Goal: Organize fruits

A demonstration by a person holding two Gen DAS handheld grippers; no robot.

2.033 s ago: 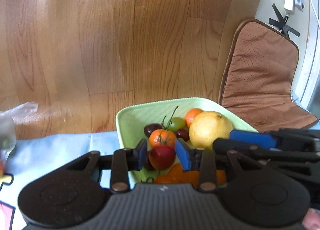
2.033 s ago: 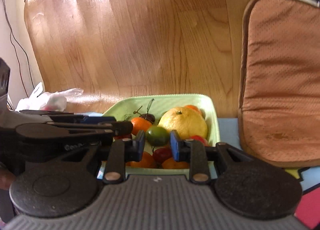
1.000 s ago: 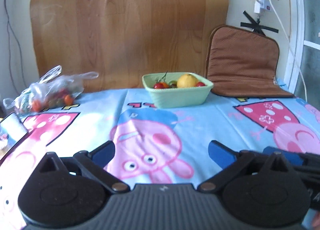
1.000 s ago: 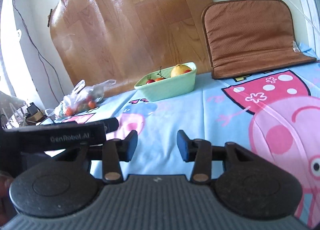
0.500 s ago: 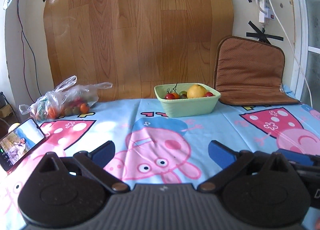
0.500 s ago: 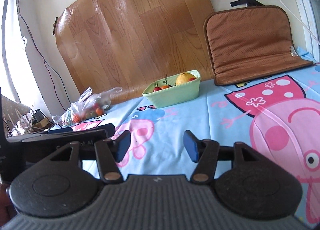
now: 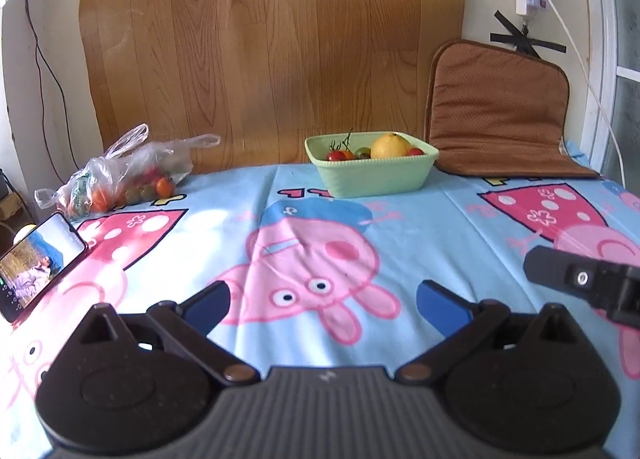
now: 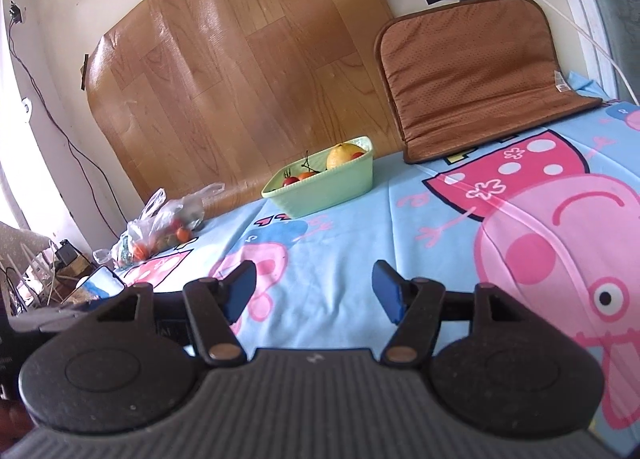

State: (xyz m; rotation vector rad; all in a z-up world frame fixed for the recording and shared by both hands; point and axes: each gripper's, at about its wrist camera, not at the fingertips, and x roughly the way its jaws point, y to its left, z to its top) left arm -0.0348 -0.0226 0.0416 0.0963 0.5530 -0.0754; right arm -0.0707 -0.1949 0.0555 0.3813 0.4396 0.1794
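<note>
A pale green bowl stands at the back of the table, holding a yellow lemon, red and orange tomatoes and a green fruit. It also shows in the right wrist view. A clear plastic bag of small fruits lies at the back left, also seen in the right wrist view. My left gripper is open and empty, far in front of the bowl. My right gripper is open and empty, also well back from the bowl.
A brown cushion leans against the wall at the back right. A phone with a lit screen lies at the left edge. The cartoon tablecloth covers the table. The right gripper's body shows at the left view's right edge.
Both grippers have pulled back from over the bowl to the near side of the table. Both opened; the fruits they closed around are gone from the jaws.
</note>
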